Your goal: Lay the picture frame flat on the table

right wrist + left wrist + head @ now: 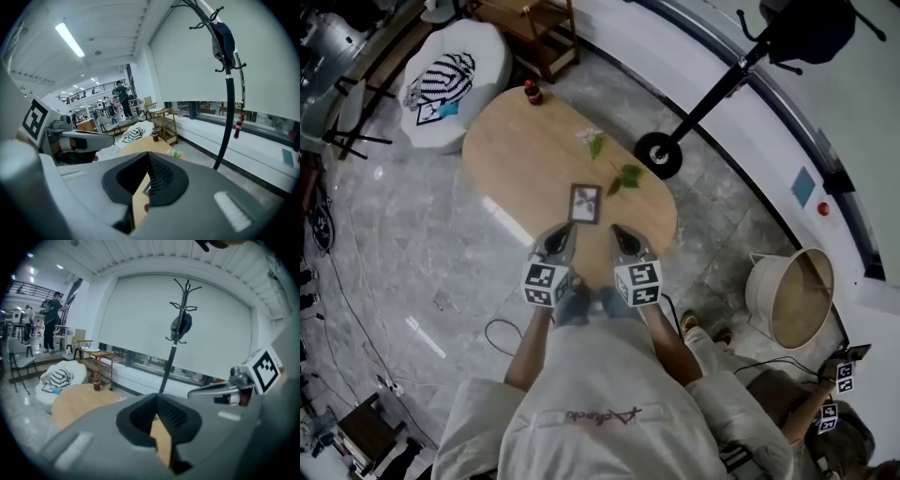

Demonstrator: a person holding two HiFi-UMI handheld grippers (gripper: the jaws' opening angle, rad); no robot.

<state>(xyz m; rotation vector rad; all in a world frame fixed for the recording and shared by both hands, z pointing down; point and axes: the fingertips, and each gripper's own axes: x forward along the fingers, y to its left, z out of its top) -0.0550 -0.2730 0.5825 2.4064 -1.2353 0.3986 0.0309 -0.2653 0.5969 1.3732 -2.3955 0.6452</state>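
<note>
Lying flat on wooden table [520, 159]: picture frame [585, 203] | grey floor [422, 244] | left gripper [564, 231], right gripper [619, 232] fingers closed

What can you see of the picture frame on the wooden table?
The picture frame is small and rectangular, with a dark border around a paler picture; its material cannot be told. It seems to lie flat, face up, on the oval wooden table, near the person's end. Green leaves lie just beyond its right corner; whether they touch it is unclear. The left gripper and right gripper hover short of it, not touching.
</note>
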